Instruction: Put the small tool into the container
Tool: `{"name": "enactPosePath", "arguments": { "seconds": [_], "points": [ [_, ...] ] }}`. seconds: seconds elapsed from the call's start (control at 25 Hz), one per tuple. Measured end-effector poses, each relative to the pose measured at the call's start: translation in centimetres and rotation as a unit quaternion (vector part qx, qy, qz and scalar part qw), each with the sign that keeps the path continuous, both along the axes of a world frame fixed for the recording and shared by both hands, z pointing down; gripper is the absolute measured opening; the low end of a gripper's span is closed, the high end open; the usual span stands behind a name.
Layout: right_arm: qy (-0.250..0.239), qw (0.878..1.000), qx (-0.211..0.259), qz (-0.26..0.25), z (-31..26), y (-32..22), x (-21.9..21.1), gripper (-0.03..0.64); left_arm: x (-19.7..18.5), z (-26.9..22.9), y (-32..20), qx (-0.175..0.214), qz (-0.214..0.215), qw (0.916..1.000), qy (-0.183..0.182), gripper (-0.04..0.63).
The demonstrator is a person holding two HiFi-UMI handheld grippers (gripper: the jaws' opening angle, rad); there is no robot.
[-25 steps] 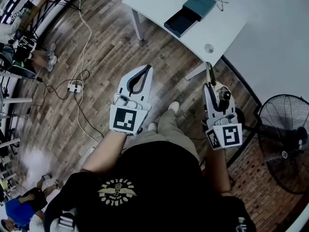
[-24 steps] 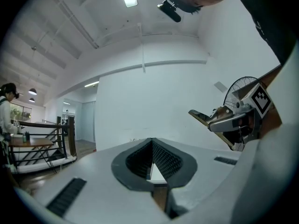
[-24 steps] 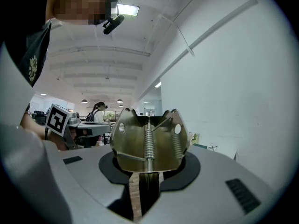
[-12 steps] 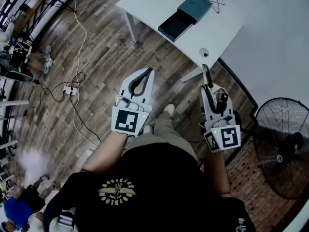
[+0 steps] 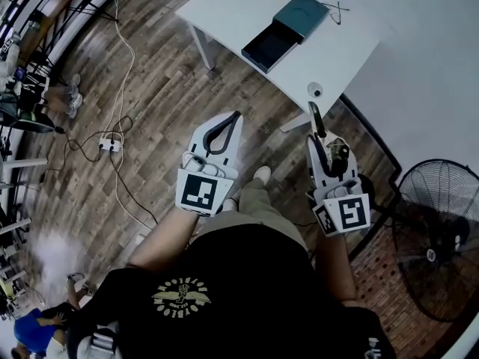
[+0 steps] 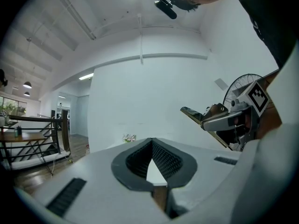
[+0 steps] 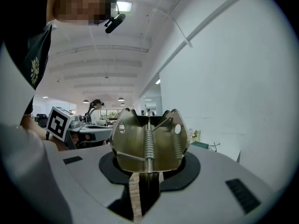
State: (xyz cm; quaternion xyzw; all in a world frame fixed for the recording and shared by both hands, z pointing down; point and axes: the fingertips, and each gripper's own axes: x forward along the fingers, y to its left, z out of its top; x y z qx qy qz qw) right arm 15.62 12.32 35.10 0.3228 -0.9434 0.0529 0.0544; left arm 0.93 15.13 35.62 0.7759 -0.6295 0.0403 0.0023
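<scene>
A small brass-coloured metal tool (image 7: 149, 141) with a coil spring is clamped upright in my right gripper (image 5: 317, 129), which is shut on it. In the head view the tool (image 5: 314, 116) sticks out past the jaws, above the wooden floor and short of the table. The container is a dark teal box (image 5: 288, 22) with its drawer pulled out, lying on the white table (image 5: 232, 6) ahead. My left gripper (image 5: 235, 117) hangs level with the right one, shut and empty; its pads (image 6: 161, 155) meet at the tip.
A small round object (image 5: 315, 90) sits at the table's near edge, and thin wire-like items (image 5: 334, 7) lie beside the box. A standing fan (image 5: 438, 238) is at the right, and a power strip (image 5: 111, 145) with cables lies on the floor at the left.
The table and box have shifted left and slightly nearer in the head view. Both grippers keep their pose, and the tool stays clamped in the right one.
</scene>
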Motion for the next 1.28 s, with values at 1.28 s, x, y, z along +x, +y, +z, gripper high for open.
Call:
{"name": "enactPosePath", "arguments": {
  "seconds": [1.28],
  "points": [
    [-0.039, 0.996, 0.016, -0.074, -3.5, -16.8, 1.4, 0.114, 0.7, -4.2, -14.4, 0.011, -0.078, 0.9967, -0.015, 0.006]
  ]
}}
